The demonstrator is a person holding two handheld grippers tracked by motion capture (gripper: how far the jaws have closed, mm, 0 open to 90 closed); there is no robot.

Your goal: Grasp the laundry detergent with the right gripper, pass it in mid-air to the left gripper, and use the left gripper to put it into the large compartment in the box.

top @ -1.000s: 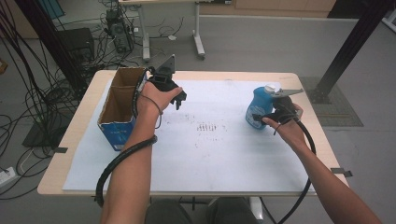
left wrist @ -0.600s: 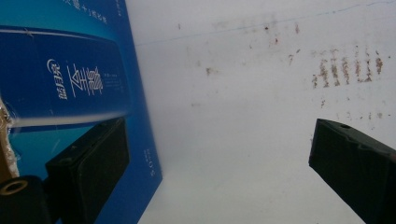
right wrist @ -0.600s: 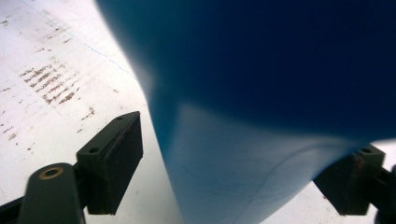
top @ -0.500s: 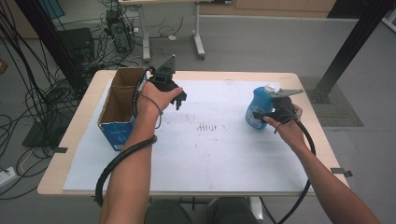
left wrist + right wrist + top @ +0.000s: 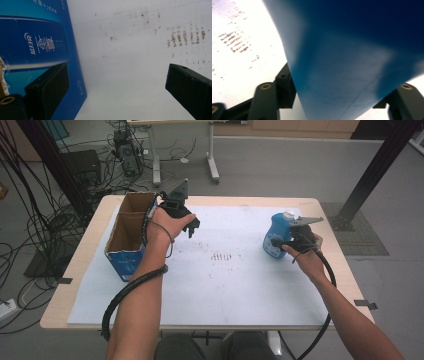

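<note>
The right forearm reaches in from the near right, its hand holding the right tool level, jaws clamped on the lower body of the blue plastic bottle with a white cap, which stands on the right side of the white-covered surface. The left arm stretches further, wrist bent, so the left tool hangs jaws wide apart, holding nothing, just right of the open blue cardboard box at the far left. Compared with half a second ago, nothing has visibly shifted. White Chinese characters run down the box side; I cannot read them reliably.
</note>
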